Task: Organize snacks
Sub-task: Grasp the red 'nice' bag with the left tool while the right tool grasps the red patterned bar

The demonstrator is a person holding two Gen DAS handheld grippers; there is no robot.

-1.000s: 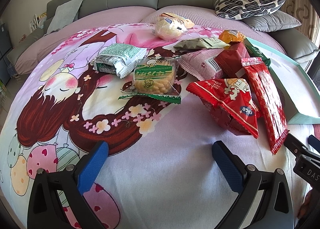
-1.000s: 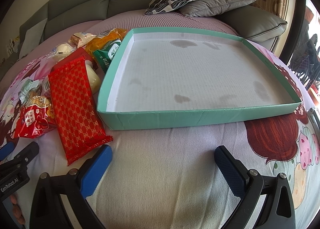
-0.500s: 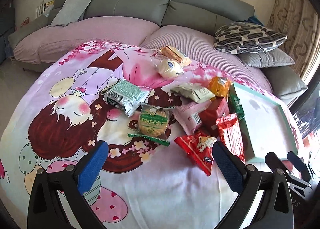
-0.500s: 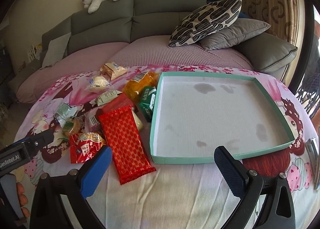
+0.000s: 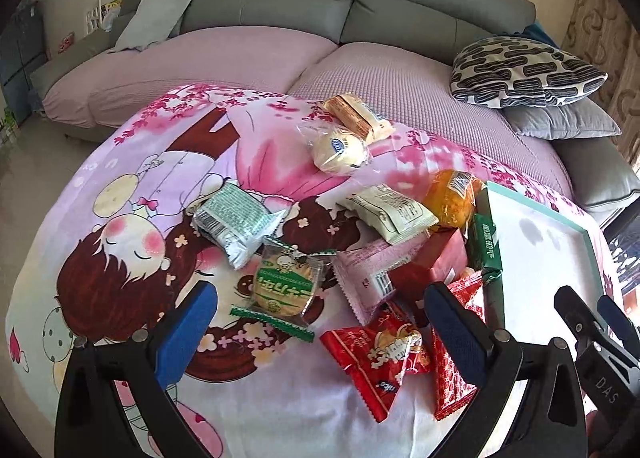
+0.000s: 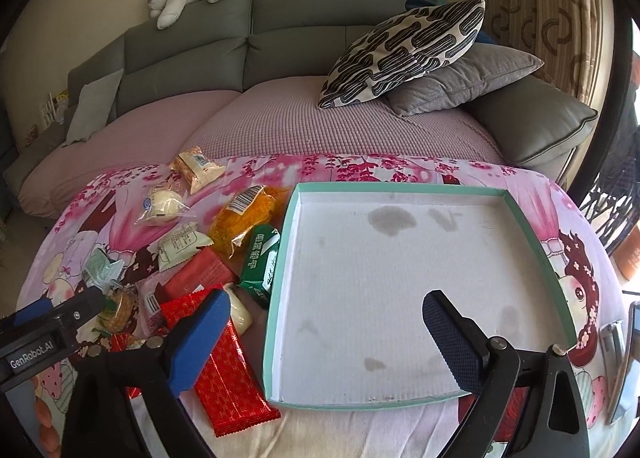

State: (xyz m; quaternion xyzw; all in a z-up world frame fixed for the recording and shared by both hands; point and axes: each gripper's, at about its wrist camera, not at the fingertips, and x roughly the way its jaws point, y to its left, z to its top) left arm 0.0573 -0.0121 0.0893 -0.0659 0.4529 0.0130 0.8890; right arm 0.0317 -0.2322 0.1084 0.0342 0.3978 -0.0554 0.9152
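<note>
Two blue-padded grippers: left gripper jaws apart, empty | right gripper jaws wide but closing, nothing between | long red foil packet just beside shallow teal-rimmed cardboard tray | other wrapped snacks heaped left, possibly touching | round yellow bun in clear wrap farthest.

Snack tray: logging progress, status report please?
Left gripper open, empty. Right gripper empty, jaws closing. Teal tray holds no snacks; packets piled beside it, long red packet nearest. Nothing blocking.
</note>
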